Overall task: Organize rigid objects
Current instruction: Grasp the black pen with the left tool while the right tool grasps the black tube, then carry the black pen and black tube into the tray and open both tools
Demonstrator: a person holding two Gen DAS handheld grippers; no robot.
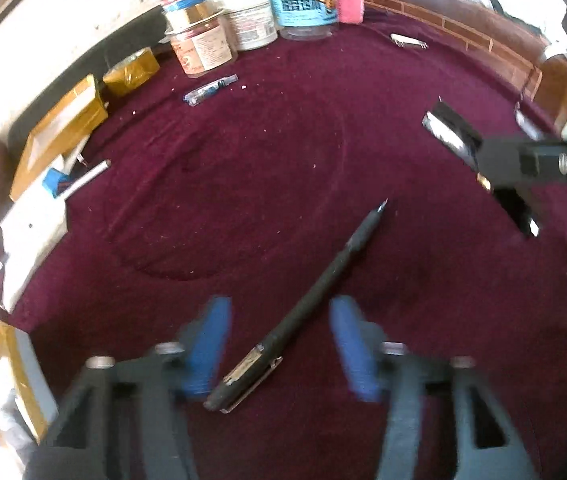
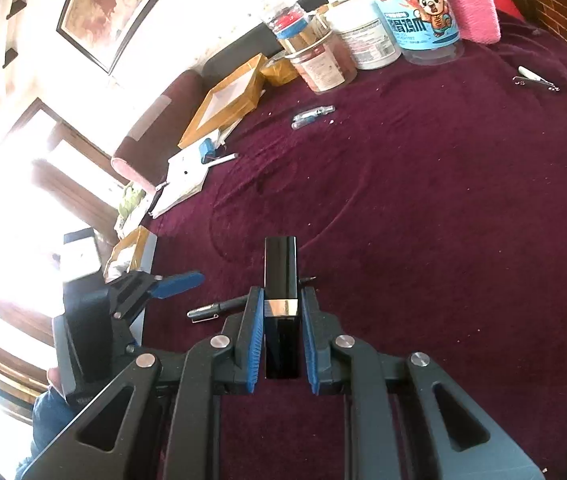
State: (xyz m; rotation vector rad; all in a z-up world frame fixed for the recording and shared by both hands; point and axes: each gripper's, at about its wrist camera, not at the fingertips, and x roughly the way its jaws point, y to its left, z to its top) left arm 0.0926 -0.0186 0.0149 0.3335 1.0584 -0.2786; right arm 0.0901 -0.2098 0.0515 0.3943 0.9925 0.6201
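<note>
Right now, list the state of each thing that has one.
black pen: lying flat on the cloth, between the left fingers, not gripped
left gripper: open around the pen
black case: clamped in the right fingers
right gripper: shut on the case
nail clipper: lying untouched

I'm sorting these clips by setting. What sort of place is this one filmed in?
Probably a home living room. A framed painting hangs on the wall, and a table under a maroon velvety cloth carries household clutter: food jars, cardboard boxes and a black pen.
</note>
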